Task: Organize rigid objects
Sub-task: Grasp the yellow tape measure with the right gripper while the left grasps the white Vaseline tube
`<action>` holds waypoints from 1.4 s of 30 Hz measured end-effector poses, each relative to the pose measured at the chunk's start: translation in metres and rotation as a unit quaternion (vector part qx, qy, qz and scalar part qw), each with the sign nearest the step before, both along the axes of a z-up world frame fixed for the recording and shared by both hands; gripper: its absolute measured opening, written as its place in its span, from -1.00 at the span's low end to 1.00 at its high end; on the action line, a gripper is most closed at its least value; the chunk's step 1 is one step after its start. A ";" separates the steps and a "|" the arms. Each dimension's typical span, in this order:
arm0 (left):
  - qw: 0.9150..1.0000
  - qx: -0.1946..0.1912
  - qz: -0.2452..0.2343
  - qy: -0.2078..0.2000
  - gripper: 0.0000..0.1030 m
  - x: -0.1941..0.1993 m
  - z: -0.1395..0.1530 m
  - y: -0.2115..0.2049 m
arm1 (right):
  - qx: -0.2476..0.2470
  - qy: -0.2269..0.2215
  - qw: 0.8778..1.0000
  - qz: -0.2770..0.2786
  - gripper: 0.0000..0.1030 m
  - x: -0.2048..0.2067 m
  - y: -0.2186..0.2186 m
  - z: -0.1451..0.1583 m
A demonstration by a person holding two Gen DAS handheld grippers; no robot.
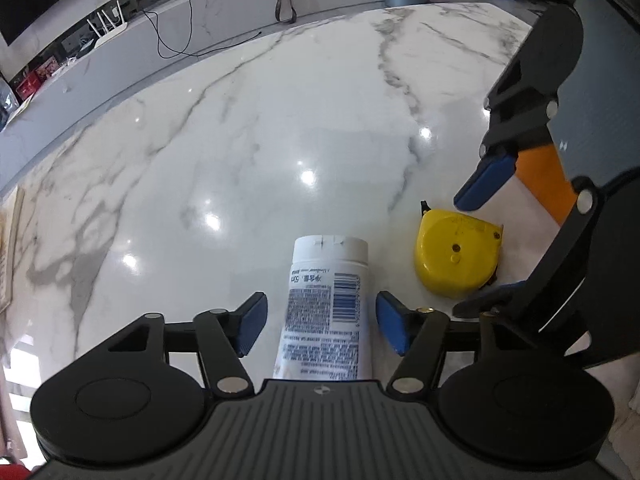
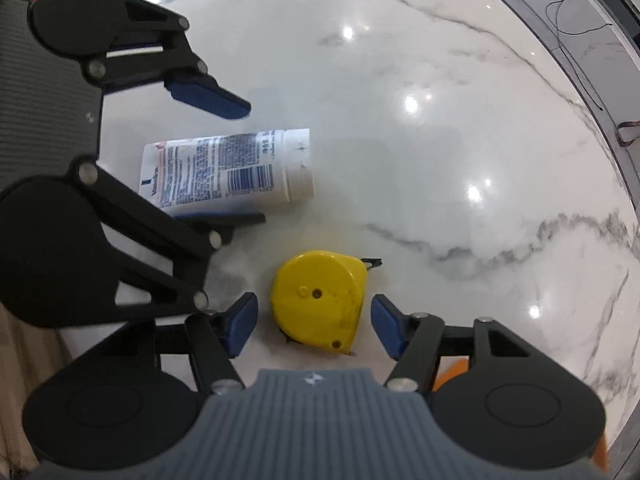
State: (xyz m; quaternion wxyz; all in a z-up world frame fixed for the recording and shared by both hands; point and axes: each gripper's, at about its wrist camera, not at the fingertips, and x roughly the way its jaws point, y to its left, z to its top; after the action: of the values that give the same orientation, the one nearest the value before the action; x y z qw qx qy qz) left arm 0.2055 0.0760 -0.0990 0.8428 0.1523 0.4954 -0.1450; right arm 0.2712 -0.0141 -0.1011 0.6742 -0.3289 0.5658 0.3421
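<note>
At the bottom centre of the left wrist view, a white plastic printed tube (image 1: 326, 304) lies flat on the glossy veined marble worktop (image 1: 240, 140), cap pointing up-frame, between the left hand-held gripper's (image 1: 322, 322) parted blue pads, untouched. Lower centre in the right wrist view, the right hand-held gripper (image 2: 314, 326) likewise brackets a rounded yellow plastic tape measure (image 2: 318, 300).

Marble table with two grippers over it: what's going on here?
A person is working two handheld grippers over a marble table. The left tongs straddle a white tube lying flat, pads clear of its sides. The right tongs straddle a yellow tape measure, also without touching. Both objects rest side by side on the table; neither is gripped.
</note>
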 end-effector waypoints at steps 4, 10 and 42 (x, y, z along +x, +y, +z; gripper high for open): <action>0.999 -0.040 0.019 0.004 0.32 0.002 -0.002 0.008 | 0.013 0.002 1.000 -0.017 0.11 -0.004 -0.001 -0.001; 0.998 -0.059 0.017 0.007 0.00 0.000 -0.001 0.010 | 0.029 0.015 0.999 -0.037 -0.01 -0.006 -0.007 0.002; 0.994 -0.058 -0.005 -0.090 -0.03 -0.037 0.112 -0.033 | 0.048 -0.118 0.991 -0.029 -0.02 -0.073 -0.047 0.117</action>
State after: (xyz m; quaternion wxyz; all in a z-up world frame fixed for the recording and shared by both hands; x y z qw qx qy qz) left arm 0.1683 0.0431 0.0134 0.8904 0.1183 0.4078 -0.1636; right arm 0.1981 -0.0614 0.0164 0.7608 -0.3179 0.4743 0.3084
